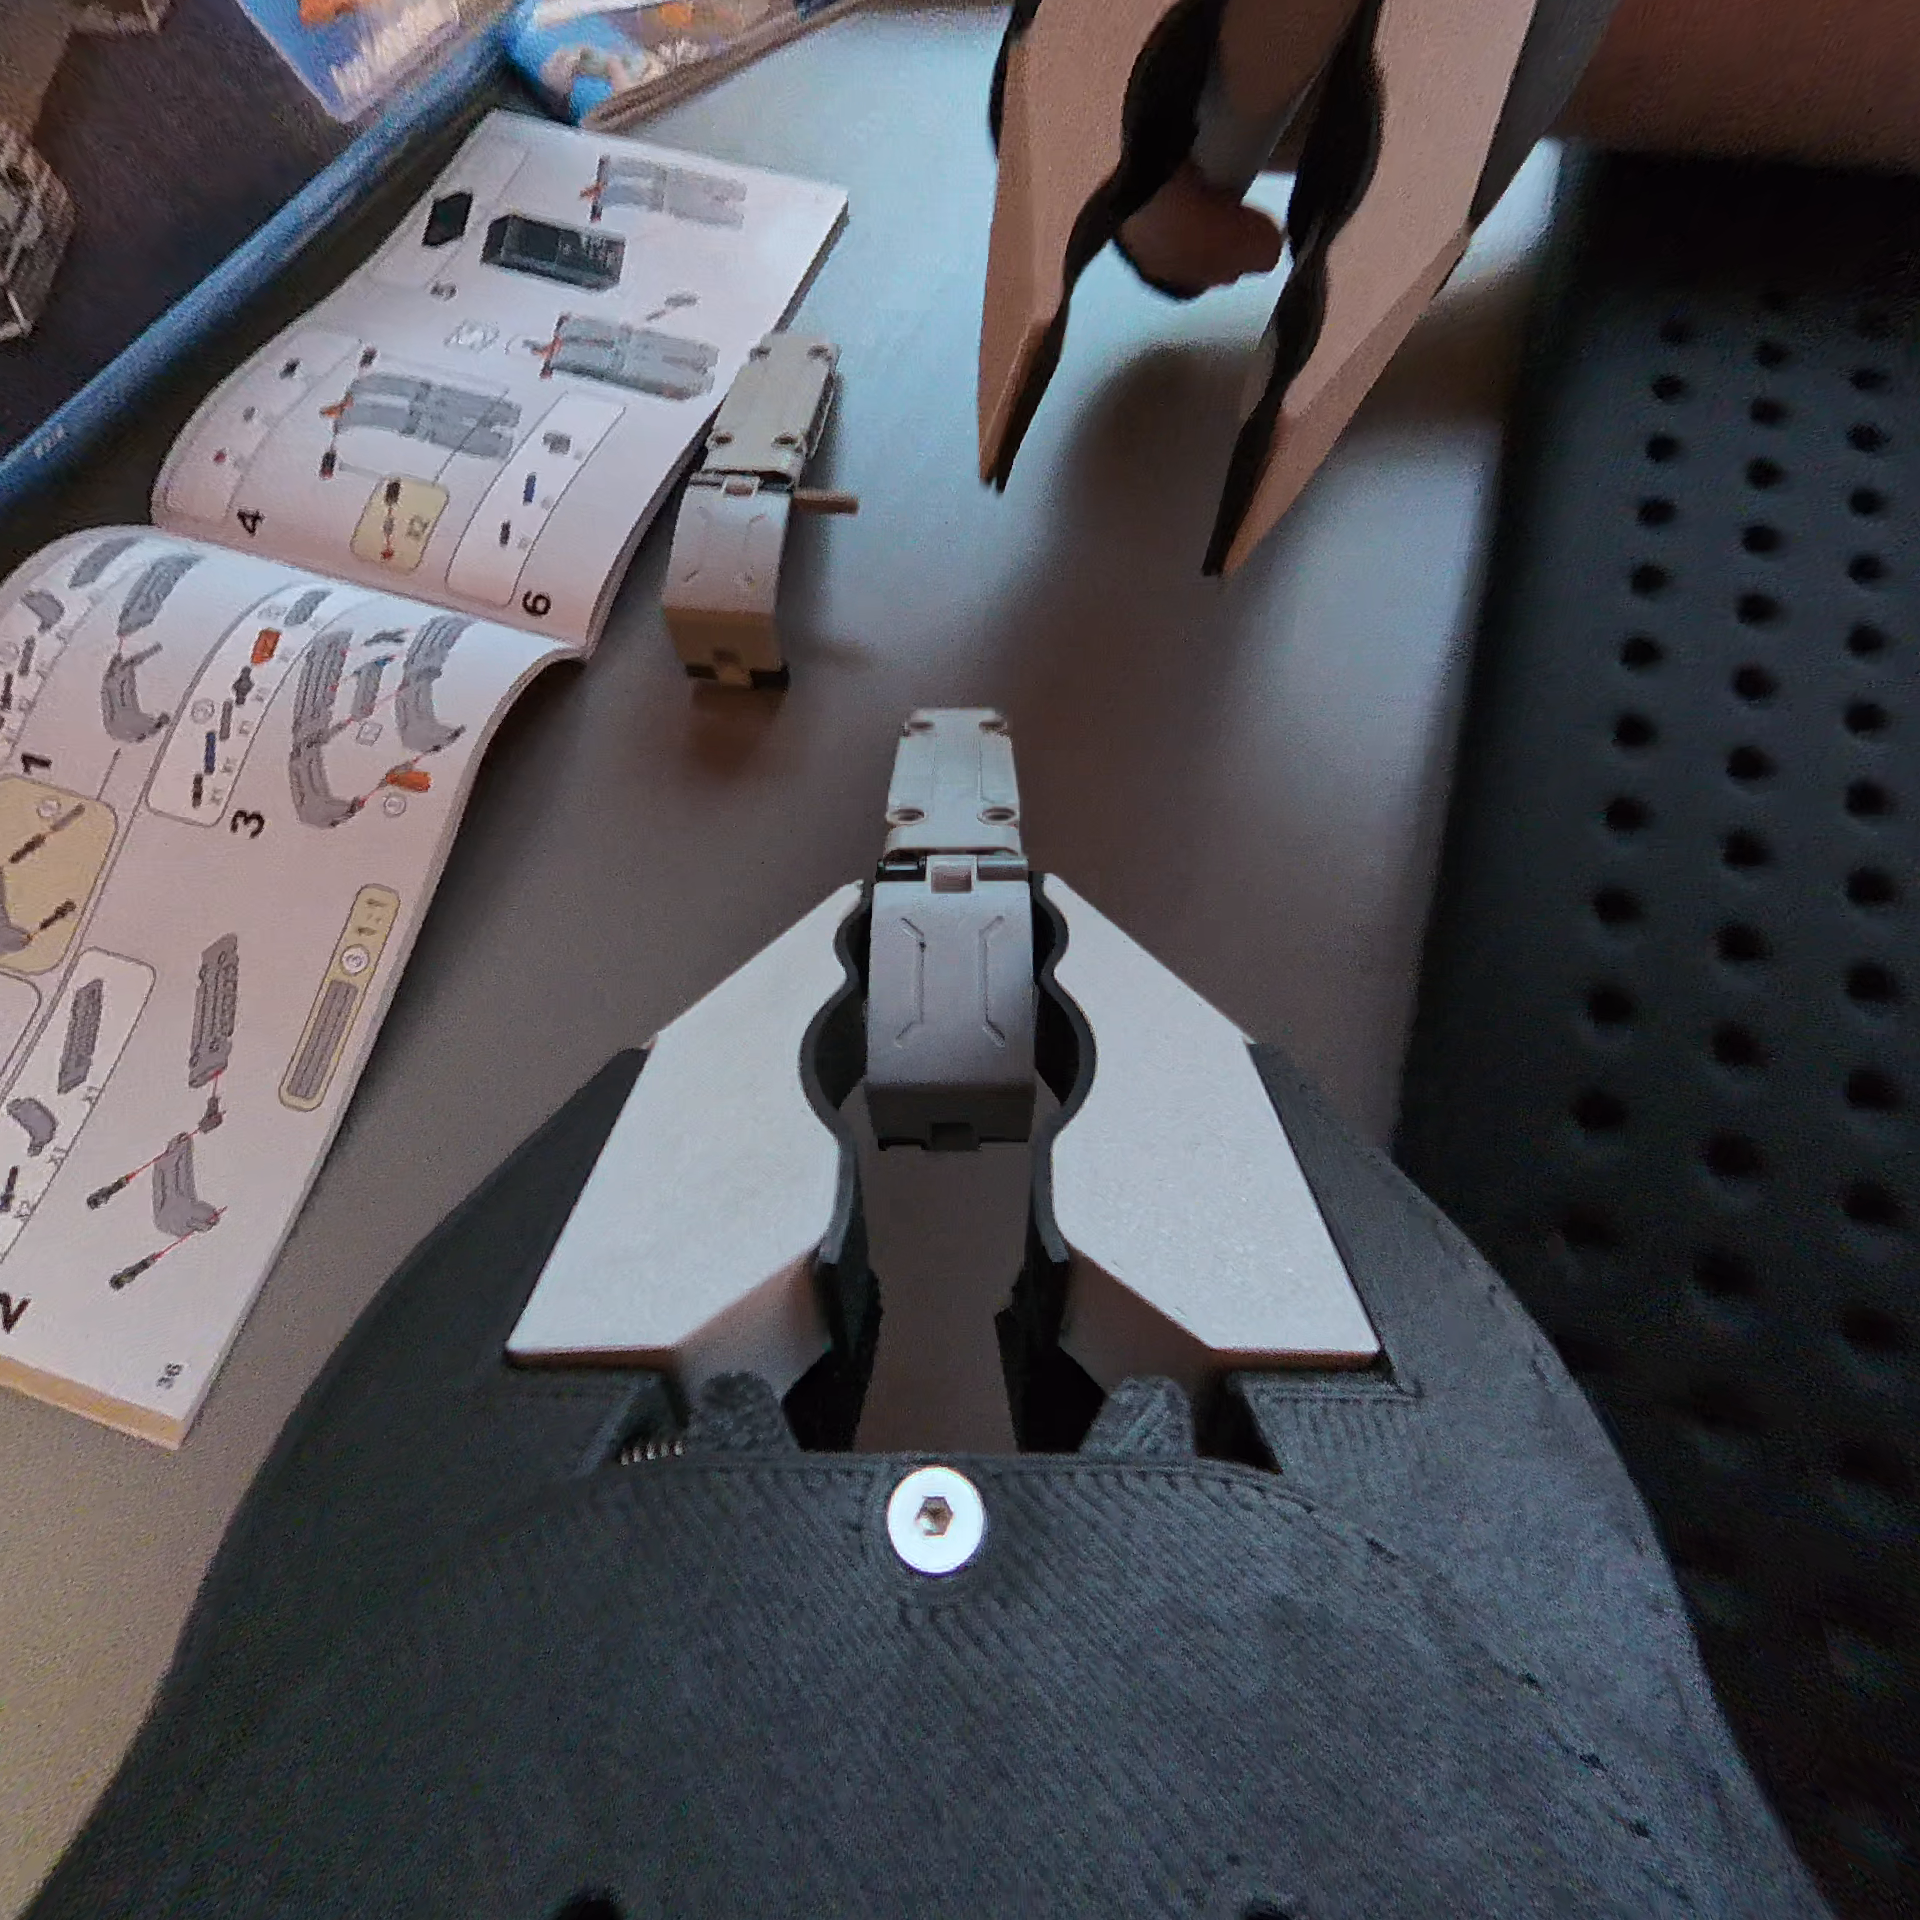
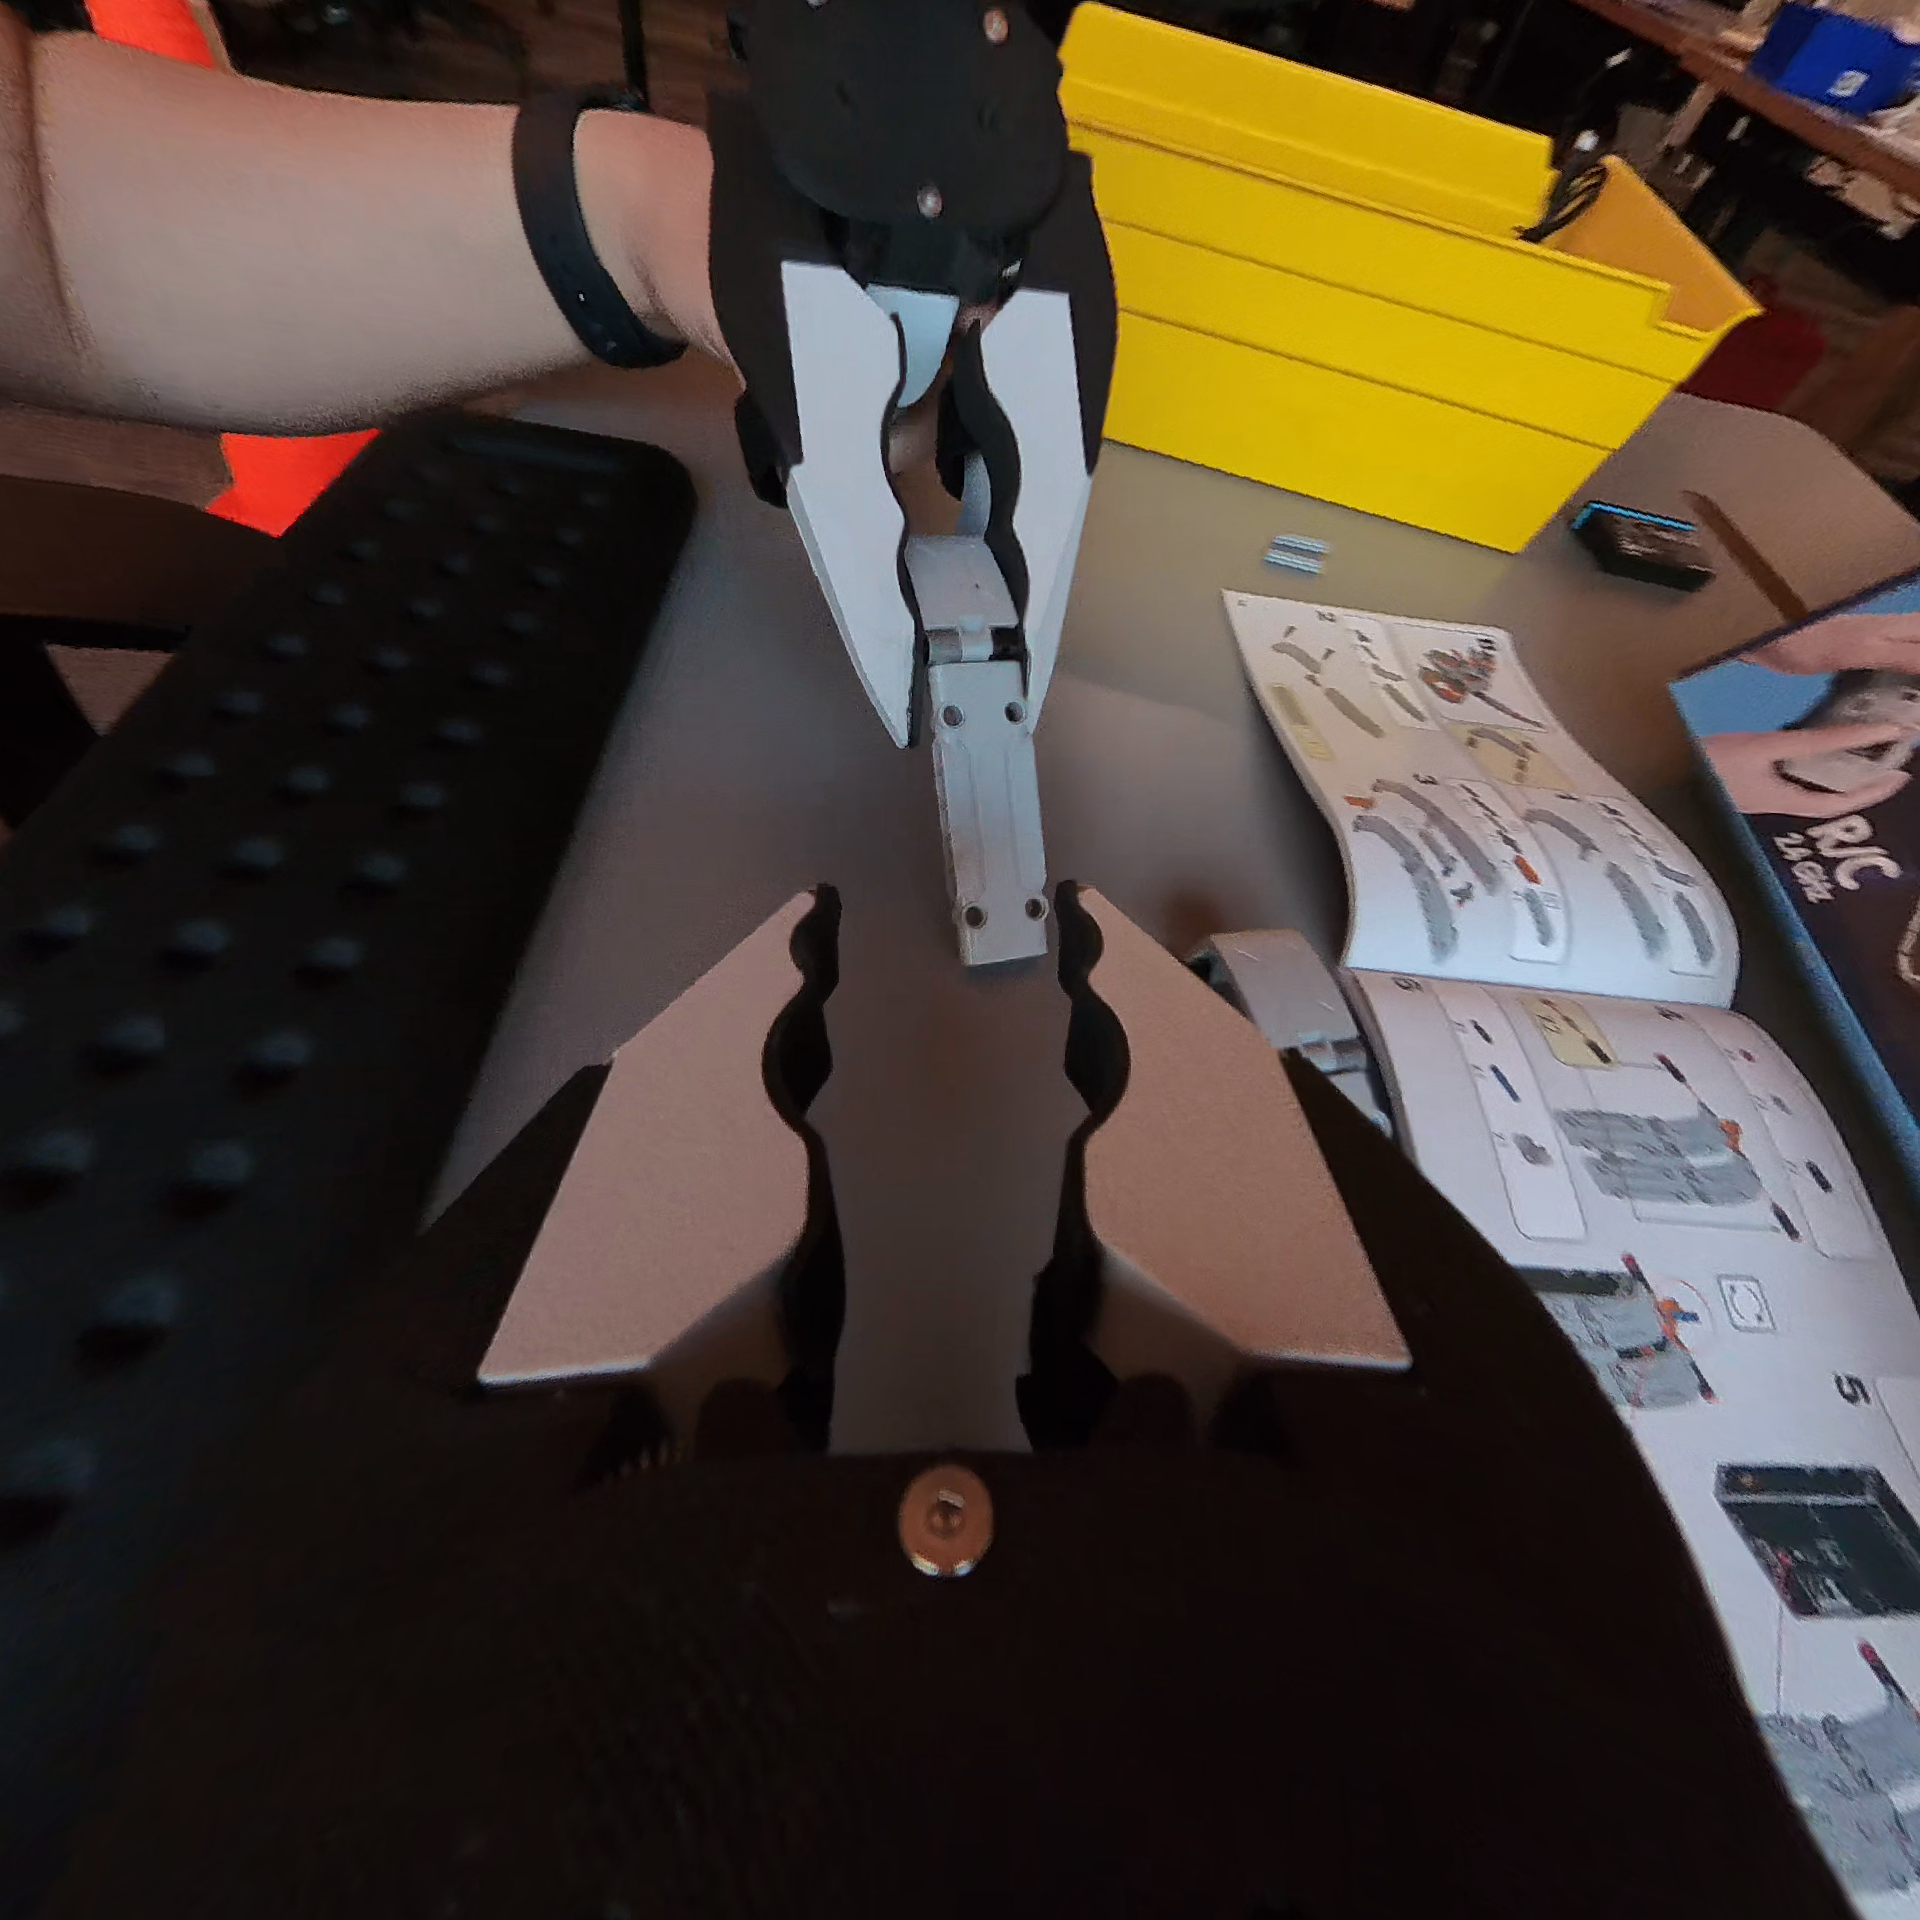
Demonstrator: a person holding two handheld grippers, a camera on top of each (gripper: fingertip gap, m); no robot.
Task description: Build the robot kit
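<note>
From my left wrist camera, the open instruction booklet [image 1: 343, 665] lay farthest left on the grey table [image 1: 1174, 727], its pages curling upward, with the edge of a blue box [image 1: 208, 301] beyond it. Just beside the booklet's right edge sat a second grey hinged assembly [image 1: 748, 520], resting on the table with a small pin sticking out of its side. Moving right, my left gripper [image 1: 951, 894] was clamped on a grey hinged brick assembly [image 1: 951, 935]: both fingers pressed against its lower block, while its upper plate stuck out forward past the fingertips. Above and to the right hovered my right gripper [image 1: 1112, 520], its fingers spread and empty, pointed down toward the table. Farthest right ran a black perforated surface [image 1: 1714, 727].

From my right wrist camera, that black surface [image 2: 260, 883] filled the left side, with a bare forearm [image 2: 312, 239] wearing a black wristband [image 2: 582, 229] above it. In the middle, the left gripper [image 2: 971, 717] held the grey assembly [image 2: 987, 821], whose free end hung just between my right gripper's [image 2: 948, 899] parted fingertips, though I could not tell whether they touched it. To the right stood yellow bins [image 2: 1351, 343], then the booklet [image 2: 1558, 1039].
</note>
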